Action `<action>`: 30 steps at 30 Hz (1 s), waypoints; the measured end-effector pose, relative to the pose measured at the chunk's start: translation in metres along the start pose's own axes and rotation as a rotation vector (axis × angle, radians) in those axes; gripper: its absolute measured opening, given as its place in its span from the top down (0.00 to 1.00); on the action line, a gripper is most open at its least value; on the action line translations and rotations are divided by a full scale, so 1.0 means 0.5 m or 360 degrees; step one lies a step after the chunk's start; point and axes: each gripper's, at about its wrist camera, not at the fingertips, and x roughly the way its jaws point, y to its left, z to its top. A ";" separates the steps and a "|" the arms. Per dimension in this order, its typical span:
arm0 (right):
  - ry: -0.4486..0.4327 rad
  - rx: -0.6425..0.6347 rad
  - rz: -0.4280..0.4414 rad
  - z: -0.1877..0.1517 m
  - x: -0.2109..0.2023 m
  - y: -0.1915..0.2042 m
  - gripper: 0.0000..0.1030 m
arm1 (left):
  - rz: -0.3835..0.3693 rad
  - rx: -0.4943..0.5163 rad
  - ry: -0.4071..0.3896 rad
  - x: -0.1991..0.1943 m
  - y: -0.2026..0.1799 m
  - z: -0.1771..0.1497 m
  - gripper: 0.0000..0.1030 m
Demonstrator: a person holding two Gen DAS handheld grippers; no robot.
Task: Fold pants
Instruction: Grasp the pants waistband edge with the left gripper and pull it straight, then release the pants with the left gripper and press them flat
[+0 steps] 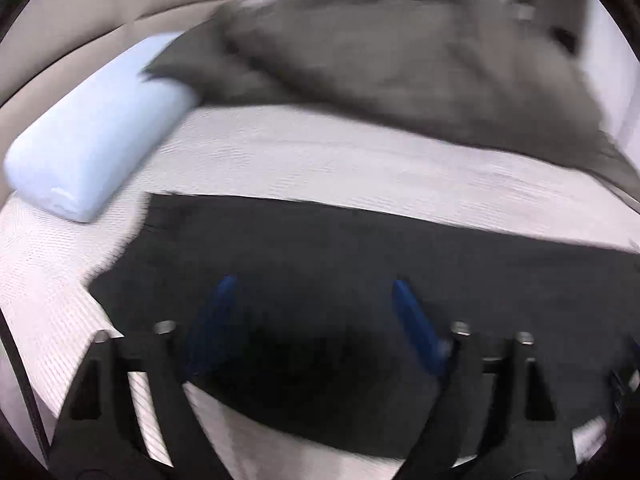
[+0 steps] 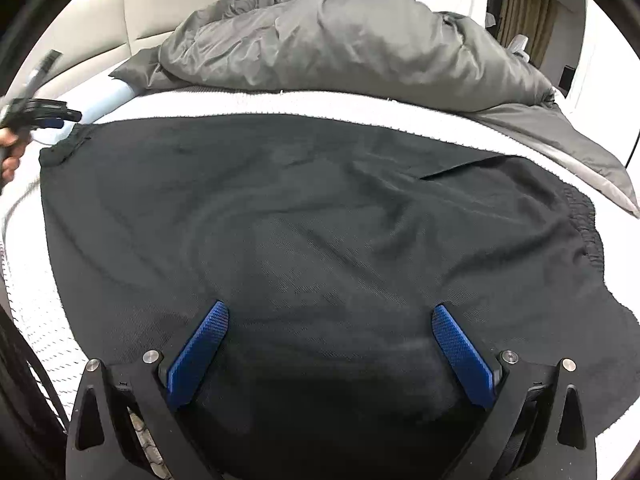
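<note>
Black pants (image 2: 300,220) lie spread flat across the white bed, with the elastic waistband (image 2: 588,232) at the right. My right gripper (image 2: 328,312) hovers just above the near part of the fabric, open, its blue pads wide apart with nothing pinched. The left wrist view is blurred by motion. It shows my left gripper (image 1: 312,292) open over the left end of the pants (image 1: 360,280), with nothing between its pads. From the right wrist view, the left gripper (image 2: 72,118) is at the far left, near the pants' upper left corner, held by a hand (image 2: 10,152).
A crumpled grey duvet (image 2: 340,40) is heaped at the back of the bed. A light blue pillow (image 1: 96,128) lies at the back left beside a beige headboard (image 2: 160,4). White mattress cover (image 1: 320,160) shows between the duvet and the pants. A curtain (image 2: 524,20) hangs at the far right.
</note>
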 end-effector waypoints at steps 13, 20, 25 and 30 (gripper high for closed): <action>-0.0008 0.0047 -0.0346 -0.045 -0.051 -0.083 0.00 | -0.0405 0.0634 0.0090 0.013 -0.437 -0.246 0.02; -0.0130 0.0639 -0.0375 -0.076 -0.103 -0.241 0.00 | -0.0488 0.0534 0.0128 -0.010 -0.436 -0.245 0.05; -0.0123 0.0409 -0.0166 -0.023 -0.083 -0.133 0.00 | -0.0558 0.0688 0.0038 -0.037 -0.504 -0.213 0.05; 0.0037 -0.0067 -0.0134 -0.001 -0.014 0.001 0.00 | -0.0583 0.0639 0.0159 0.015 -0.513 -0.228 0.05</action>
